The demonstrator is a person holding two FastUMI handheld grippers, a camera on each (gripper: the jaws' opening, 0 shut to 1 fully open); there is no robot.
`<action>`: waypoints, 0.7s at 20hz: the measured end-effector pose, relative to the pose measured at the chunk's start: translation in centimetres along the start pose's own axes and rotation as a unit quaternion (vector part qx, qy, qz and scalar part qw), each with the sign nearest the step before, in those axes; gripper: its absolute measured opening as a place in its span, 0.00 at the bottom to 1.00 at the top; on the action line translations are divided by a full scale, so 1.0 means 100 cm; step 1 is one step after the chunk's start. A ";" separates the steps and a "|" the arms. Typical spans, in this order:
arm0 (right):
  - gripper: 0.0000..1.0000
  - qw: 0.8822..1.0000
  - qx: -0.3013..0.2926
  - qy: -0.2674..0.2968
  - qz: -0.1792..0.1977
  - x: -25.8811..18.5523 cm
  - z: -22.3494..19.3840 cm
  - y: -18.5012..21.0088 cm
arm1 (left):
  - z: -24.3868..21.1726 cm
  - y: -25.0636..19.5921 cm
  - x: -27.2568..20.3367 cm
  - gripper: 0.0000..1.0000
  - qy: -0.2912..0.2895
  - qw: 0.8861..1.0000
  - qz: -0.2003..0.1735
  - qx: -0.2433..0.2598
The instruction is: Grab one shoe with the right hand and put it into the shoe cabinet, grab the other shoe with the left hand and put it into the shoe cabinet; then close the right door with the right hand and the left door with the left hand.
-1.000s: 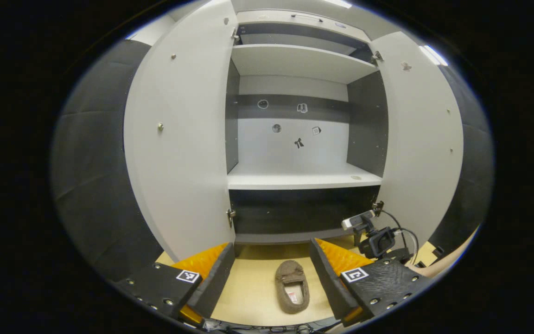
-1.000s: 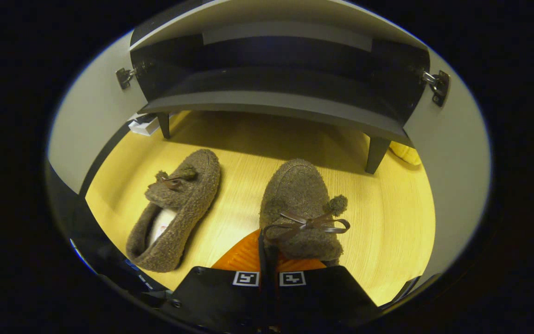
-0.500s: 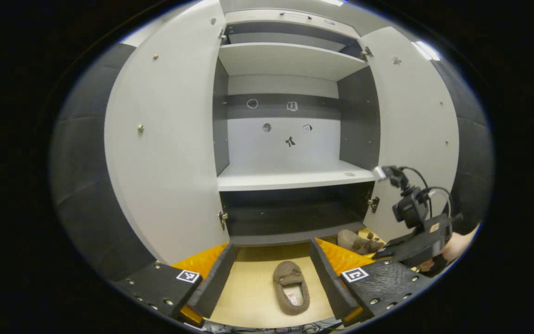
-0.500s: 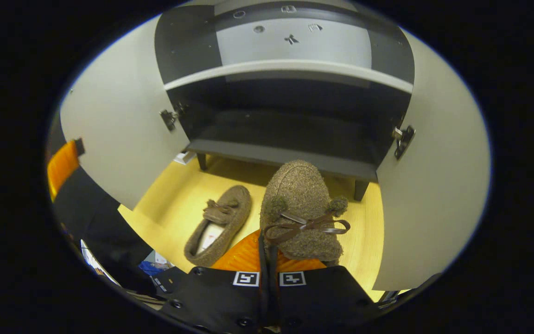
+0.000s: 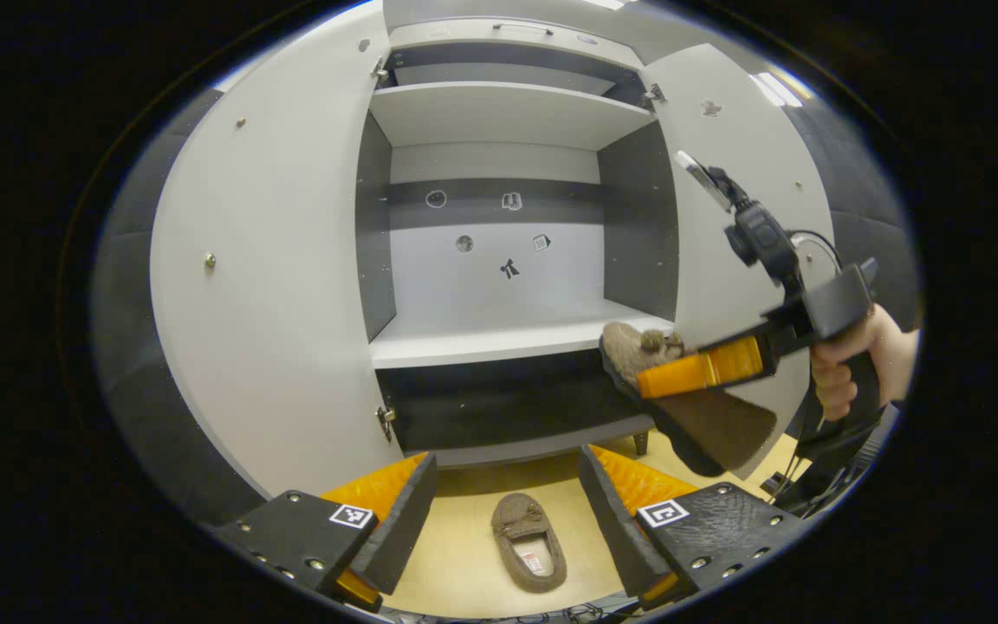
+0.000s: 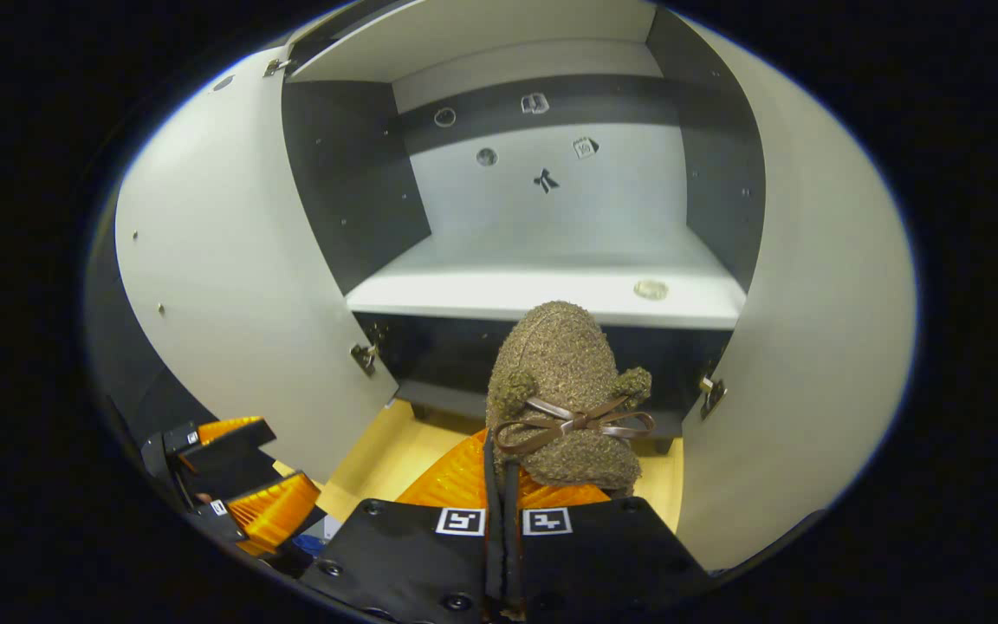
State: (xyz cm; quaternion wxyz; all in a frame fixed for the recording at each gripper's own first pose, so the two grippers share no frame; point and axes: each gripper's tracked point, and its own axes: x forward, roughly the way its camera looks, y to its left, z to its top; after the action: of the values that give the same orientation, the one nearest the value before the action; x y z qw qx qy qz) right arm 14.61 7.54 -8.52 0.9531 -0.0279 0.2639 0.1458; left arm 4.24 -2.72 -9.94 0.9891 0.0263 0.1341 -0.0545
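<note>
Slide the held shoe point(image 6: 561, 381) – pinched by the right gripper point(image 6: 503, 485) – toe first past the shelf's point(image 6: 542, 299) front edge, keeping left gripper point(image 5: 503, 511) spread wide.

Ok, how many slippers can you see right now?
2: one slipper clamped in the right hand-held gripper, raised before the cabinet's middle shelf; the other slipper on the floor.

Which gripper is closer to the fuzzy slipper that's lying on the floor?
Left. The left gripper hovers open right above the slipper on the floor, which lies between its fingers in its view. The right gripper is raised at the cabinet's shelf, gripping the other slipper.
</note>
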 end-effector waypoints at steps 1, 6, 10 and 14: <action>0.02 1.000 0.004 -0.011 0.002 -0.002 0.014 0.001 | 0.003 -0.002 -0.001 1.00 -0.003 1.000 -0.002 0.008; 0.02 0.996 0.050 -0.067 0.011 0.004 0.082 -0.001 | 0.008 -0.009 -0.006 0.96 -0.012 1.000 -0.009 0.017; 0.02 0.994 0.045 -0.100 -0.016 0.019 0.125 -0.021 | 0.012 -0.008 -0.012 0.94 -0.016 1.000 -0.006 0.019; 0.02 0.989 0.043 -0.134 -0.052 0.046 0.168 -0.046 | 0.016 0.006 -0.017 0.89 -0.022 1.000 0.010 0.007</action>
State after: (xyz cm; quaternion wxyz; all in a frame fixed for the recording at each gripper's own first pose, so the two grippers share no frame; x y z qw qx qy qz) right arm 28.09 6.54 3.45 0.9864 0.0189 0.1380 0.0873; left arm 3.12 -2.10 -7.89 0.9921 0.0337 0.1118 -0.0465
